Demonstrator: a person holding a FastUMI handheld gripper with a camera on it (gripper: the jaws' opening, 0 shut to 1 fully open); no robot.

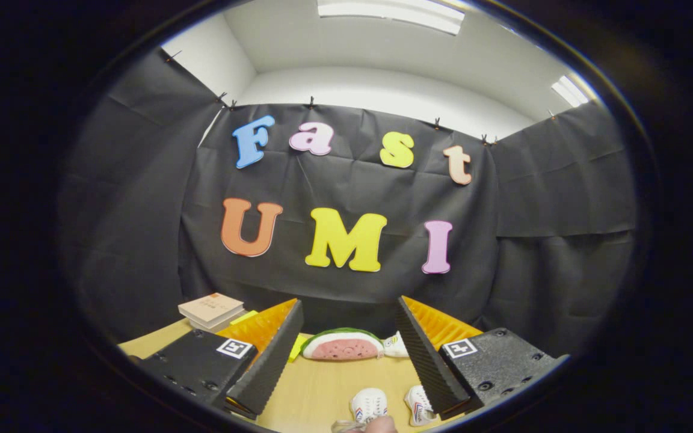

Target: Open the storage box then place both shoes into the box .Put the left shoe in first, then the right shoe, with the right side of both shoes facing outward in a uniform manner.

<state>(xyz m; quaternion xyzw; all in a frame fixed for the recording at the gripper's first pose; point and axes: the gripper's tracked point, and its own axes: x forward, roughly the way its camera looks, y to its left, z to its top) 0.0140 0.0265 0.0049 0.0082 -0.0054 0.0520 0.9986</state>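
**Gripper held open above the table, shoes below**

The gripper [346, 355] stood with its fingers spread wide apart, holding nothing. Between them, low down, two white shoes [369, 404] lay side by side on the wooden table [322, 385], the second shoe [418, 405] just beside one finger. A fingertip of a person's hand [379, 424] touched the nearer shoe. Beyond the fingers rested a watermelon-slice toy [342, 345], with a small white object [396, 344] just beside it. A stack of books [210, 310] sat off to the side.
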